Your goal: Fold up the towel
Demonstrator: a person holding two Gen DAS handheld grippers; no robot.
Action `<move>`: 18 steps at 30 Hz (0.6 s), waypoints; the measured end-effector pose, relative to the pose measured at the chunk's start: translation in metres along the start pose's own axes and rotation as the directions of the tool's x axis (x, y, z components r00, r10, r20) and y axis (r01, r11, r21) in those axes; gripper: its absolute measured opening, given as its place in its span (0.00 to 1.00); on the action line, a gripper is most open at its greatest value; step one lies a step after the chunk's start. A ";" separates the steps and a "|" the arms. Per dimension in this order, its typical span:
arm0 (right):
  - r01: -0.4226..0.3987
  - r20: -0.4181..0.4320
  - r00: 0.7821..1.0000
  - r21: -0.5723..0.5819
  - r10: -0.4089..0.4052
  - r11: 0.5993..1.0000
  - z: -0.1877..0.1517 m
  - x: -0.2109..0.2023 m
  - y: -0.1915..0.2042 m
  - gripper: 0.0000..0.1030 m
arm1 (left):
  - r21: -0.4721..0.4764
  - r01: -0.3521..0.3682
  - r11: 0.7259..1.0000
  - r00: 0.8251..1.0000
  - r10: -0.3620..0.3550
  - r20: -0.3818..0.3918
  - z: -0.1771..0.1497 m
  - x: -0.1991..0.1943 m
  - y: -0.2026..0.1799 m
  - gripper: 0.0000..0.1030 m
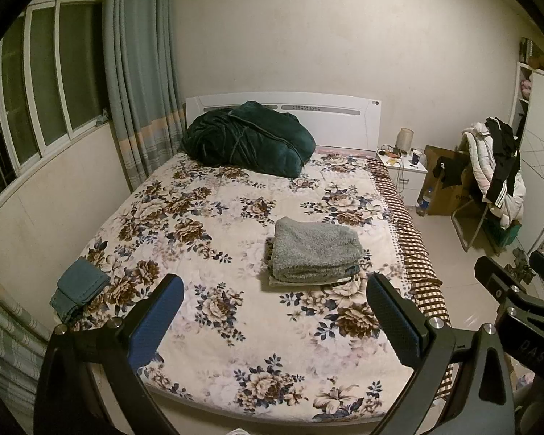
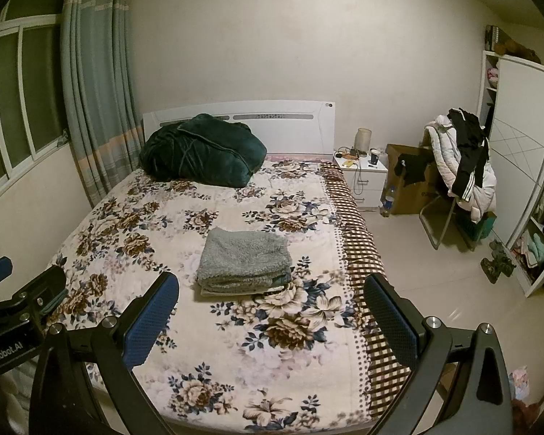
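Observation:
A grey fluffy towel point(image 1: 313, 252) point(image 2: 244, 259) lies folded in a neat stack on the floral bedspread point(image 1: 214, 239) point(image 2: 156, 239), right of the bed's middle. My left gripper point(image 1: 273, 290) is held back over the foot of the bed, open, with nothing between its blue pads. My right gripper point(image 2: 270, 290) is likewise open and empty, well short of the towel. Each gripper shows at the edge of the other's view: the right gripper point(image 1: 507, 268), the left gripper point(image 2: 3, 272).
A dark green blanket point(image 1: 248, 137) is bundled at the headboard. A small folded teal cloth point(image 1: 79, 288) lies at the bed's left edge. Right of the bed stand a white nightstand point(image 1: 404, 170), a cardboard box point(image 2: 409, 185), a chair heaped with clothes point(image 2: 460, 166) and a wardrobe point(image 2: 522, 166).

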State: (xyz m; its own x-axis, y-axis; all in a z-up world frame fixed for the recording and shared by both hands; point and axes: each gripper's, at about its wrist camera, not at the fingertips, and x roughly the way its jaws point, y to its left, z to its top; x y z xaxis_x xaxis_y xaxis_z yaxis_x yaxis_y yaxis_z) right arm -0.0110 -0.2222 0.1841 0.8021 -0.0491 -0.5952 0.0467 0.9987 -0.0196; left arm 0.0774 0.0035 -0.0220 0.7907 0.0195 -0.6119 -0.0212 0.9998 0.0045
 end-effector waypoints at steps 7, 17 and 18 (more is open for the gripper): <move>0.004 0.000 1.000 0.005 -0.004 1.000 -0.004 -0.003 0.004 1.00 | -0.007 -0.009 1.000 1.000 0.009 -0.002 -0.001 -0.003 0.003 1.00; 0.003 0.001 1.000 0.008 -0.003 1.000 -0.004 -0.004 0.005 1.00 | -0.006 -0.008 1.000 1.000 0.008 -0.001 -0.001 -0.003 0.005 1.00; 0.003 0.002 1.000 0.008 -0.003 1.000 -0.006 -0.005 0.007 1.00 | -0.007 -0.006 1.000 1.000 0.006 -0.004 -0.001 -0.003 0.005 1.00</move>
State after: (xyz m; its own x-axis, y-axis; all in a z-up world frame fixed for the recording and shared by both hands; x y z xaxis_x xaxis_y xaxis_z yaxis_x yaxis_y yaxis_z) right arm -0.0184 -0.2152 0.1826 0.8033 -0.0523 -0.5932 0.0539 0.9984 -0.0151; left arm 0.0743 0.0085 -0.0211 0.7883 0.0253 -0.6148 -0.0301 0.9995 0.0025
